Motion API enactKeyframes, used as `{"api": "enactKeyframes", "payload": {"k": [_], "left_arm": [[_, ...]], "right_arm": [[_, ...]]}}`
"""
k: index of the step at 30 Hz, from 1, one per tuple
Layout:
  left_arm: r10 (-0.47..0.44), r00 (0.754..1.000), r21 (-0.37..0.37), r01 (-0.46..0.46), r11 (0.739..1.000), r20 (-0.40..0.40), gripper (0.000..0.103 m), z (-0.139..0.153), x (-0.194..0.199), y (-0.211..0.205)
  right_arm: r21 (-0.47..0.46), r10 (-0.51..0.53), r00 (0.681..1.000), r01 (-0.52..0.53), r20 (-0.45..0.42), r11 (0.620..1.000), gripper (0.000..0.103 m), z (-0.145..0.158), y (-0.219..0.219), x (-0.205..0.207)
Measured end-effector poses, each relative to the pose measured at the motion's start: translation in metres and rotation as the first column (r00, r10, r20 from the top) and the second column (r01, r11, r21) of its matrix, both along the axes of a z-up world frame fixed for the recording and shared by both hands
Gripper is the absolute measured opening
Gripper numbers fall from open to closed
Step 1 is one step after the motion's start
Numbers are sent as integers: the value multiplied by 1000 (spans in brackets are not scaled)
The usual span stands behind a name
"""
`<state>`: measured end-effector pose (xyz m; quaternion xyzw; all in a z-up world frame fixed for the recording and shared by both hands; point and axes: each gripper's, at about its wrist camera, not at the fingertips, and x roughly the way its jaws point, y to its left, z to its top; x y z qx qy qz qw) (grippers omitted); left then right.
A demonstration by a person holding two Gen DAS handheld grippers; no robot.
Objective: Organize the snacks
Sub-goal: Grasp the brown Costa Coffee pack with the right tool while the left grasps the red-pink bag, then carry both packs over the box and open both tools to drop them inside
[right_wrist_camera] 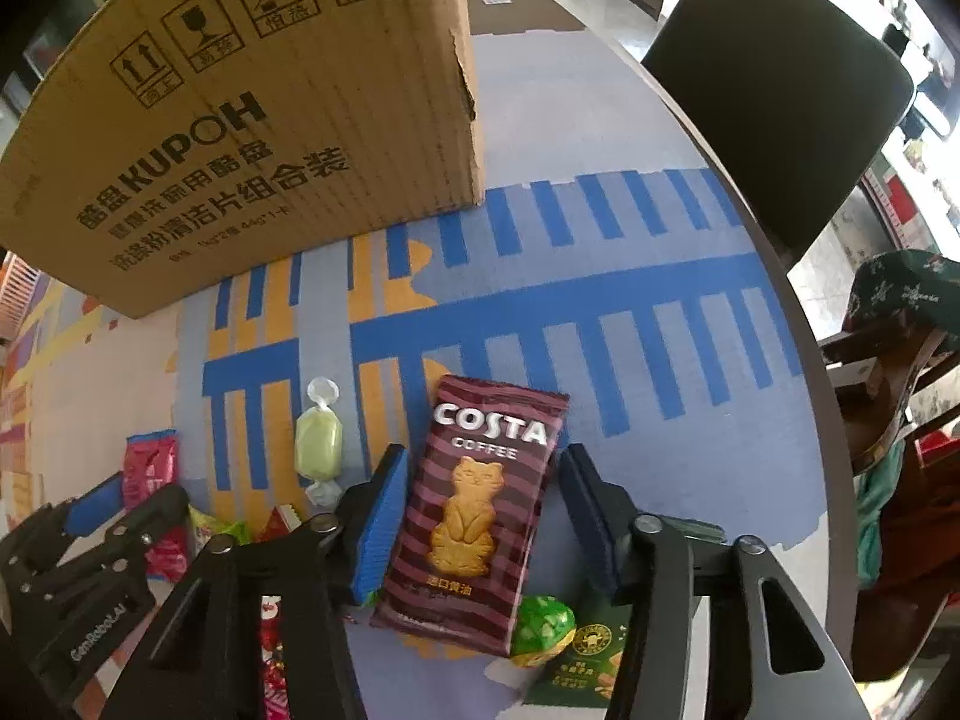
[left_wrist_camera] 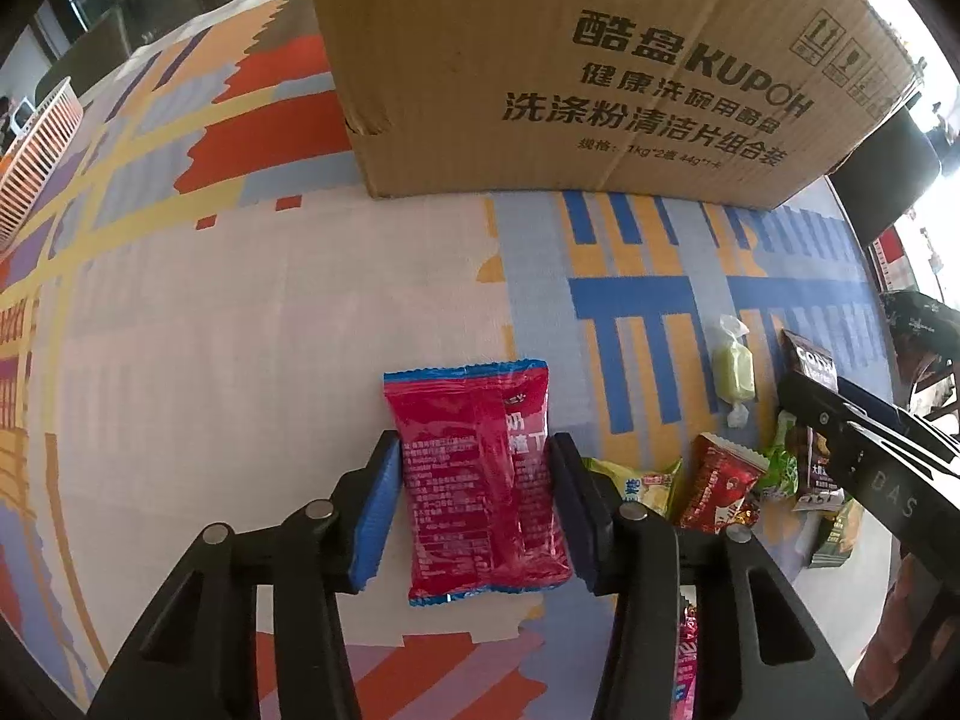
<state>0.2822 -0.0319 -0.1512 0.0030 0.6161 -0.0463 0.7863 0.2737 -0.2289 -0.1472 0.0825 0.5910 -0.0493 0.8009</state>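
My left gripper (left_wrist_camera: 474,510) is open around a red snack packet with blue ends (left_wrist_camera: 480,480) that lies flat on the tablecloth; its pads stand at the packet's two long edges. My right gripper (right_wrist_camera: 480,516) is open around a maroon Costa Coffee biscuit packet (right_wrist_camera: 480,510), left pad near its edge, right pad a little apart. The right gripper also shows in the left wrist view (left_wrist_camera: 852,438), over the same packet (left_wrist_camera: 810,360). A cardboard box (left_wrist_camera: 588,60) stands behind, also in the right wrist view (right_wrist_camera: 252,120).
A pale green wrapped candy (right_wrist_camera: 318,438) lies left of the Costa packet. More snacks are heaped between the grippers (left_wrist_camera: 720,480), with a green foil ball (right_wrist_camera: 543,627) and a green packet (right_wrist_camera: 582,660). A white basket (left_wrist_camera: 36,138) stands far left. A dark chair (right_wrist_camera: 780,90) stands at the table's right edge.
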Motion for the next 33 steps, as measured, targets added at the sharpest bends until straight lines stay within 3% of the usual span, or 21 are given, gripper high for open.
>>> {"api": "enactKeyframes", "payload": {"k": [5, 11, 21, 33], "left_arm": [[-8, 1000, -3, 8, 1000, 7, 44, 2, -1, -1], [-18, 999, -7, 18, 1000, 37, 44, 14, -12, -1], [-59, 989, -48, 66, 997, 133, 44, 56, -27, -4], [-78, 959, -76, 103, 992, 272, 44, 116, -43, -9]], "right_arm": [[12, 3, 1000, -3, 11, 1000, 42, -1, 3, -2], [-26, 37, 998, -36, 53, 999, 41, 17, 7, -19], [-35, 110, 983, -106, 148, 994, 41, 58, 21, -40], [-25, 181, 946, -181, 270, 983, 41, 109, 30, -49]]}}
